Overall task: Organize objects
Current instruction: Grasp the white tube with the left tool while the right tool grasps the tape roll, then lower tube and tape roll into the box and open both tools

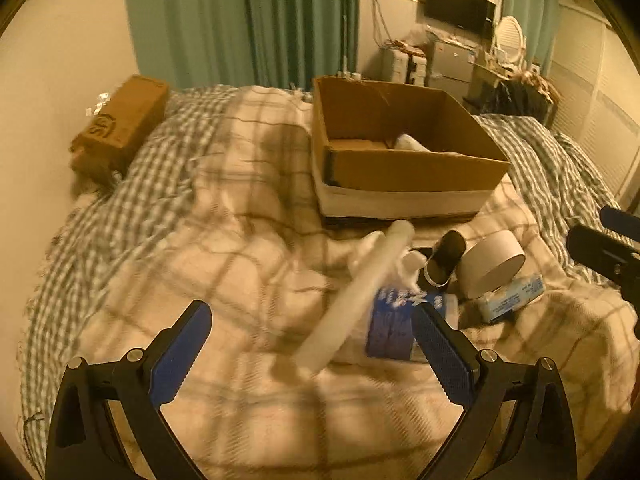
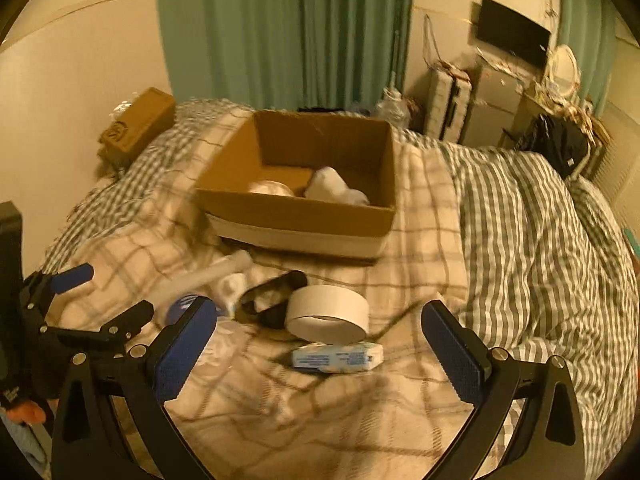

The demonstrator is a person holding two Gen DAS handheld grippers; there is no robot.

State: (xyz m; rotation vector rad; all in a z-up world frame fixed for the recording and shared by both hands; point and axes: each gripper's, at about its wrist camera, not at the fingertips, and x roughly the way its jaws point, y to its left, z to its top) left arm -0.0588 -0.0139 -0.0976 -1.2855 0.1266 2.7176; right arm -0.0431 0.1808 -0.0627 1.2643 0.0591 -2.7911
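Up on the bed, an open cardboard box (image 2: 296,204) sits on a plaid blanket (image 1: 224,208), with a white bundle (image 2: 334,188) and a pale rounded item (image 2: 270,188) inside it. Just in front of the box lies a cluster of loose things: a long white tube (image 1: 356,292) lying at a slant, a blue-and-white package (image 1: 390,328) partly under the tube's near end, a black oval ring (image 2: 272,300), a white roll of tape (image 2: 328,314) resting partly on a flat blue-and-white packet (image 2: 338,357), and a small white lump (image 2: 232,288) beside the ring.

The left gripper (image 1: 312,354) hovers over the blanket with its jaws spread wide and empty, the tube and blue package between them in its view. The right gripper (image 2: 320,354) is likewise spread wide, holding nothing, above the tape roll and packet. A closed brown box (image 1: 120,124) lies apart near the wall.
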